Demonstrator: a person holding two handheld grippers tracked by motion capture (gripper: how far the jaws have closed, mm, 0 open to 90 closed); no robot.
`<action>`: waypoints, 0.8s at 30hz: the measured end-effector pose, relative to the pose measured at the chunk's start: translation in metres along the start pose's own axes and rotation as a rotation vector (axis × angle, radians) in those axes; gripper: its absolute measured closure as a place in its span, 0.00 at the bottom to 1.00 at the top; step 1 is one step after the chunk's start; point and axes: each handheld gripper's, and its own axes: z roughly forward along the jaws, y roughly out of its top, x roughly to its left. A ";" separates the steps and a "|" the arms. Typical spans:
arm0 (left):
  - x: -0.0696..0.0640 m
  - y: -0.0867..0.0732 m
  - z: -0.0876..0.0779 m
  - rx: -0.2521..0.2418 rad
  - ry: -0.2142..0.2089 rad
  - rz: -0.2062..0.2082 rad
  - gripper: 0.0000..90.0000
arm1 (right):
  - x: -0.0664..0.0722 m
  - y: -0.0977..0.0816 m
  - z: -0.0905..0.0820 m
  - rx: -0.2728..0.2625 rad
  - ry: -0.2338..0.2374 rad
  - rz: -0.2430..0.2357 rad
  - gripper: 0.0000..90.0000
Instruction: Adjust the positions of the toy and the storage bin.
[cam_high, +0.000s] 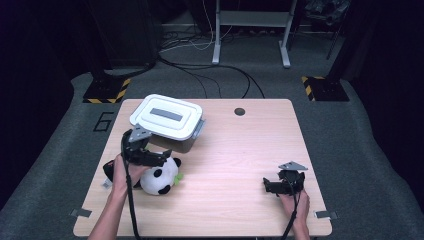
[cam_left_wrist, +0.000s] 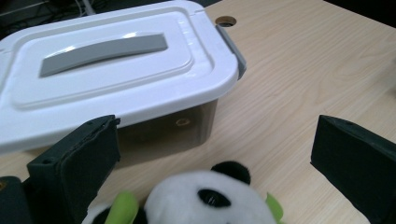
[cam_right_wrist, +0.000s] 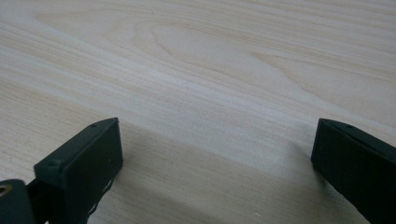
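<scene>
A plush panda (cam_high: 160, 180) with green bits lies on the wooden table (cam_high: 240, 150) near its left front. My left gripper (cam_high: 166, 155) hovers just above it, jaws wide apart and touching nothing. In the left gripper view the panda's head (cam_left_wrist: 205, 196) sits low between the open jaws of the left gripper (cam_left_wrist: 217, 135). Behind it stands a white-lidded box (cam_left_wrist: 112, 60) with a grey handle, lid closed, also seen as the box (cam_high: 167, 117) in the high view. My right gripper (cam_high: 270, 186) rests at the right front, open over bare wood, as the right gripper (cam_right_wrist: 217, 130) view confirms.
A round cable hole (cam_high: 239, 111) sits at the table's far edge. Bare tabletop stretches between the two grippers. Cables (cam_high: 210, 75) and a metal stand (cam_high: 250, 30) lie on the floor beyond the table.
</scene>
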 end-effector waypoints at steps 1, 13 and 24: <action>-0.001 0.004 0.005 0.008 -0.005 0.009 0.01 | 0.000 0.000 0.000 0.000 0.000 0.000 0.01; -0.017 0.038 0.071 0.088 -0.028 0.067 0.29 | 0.000 0.000 0.000 0.000 0.004 -0.008 0.02; -0.020 0.046 0.100 0.126 0.060 0.056 0.47 | 0.000 0.000 -0.001 0.001 0.009 -0.011 0.03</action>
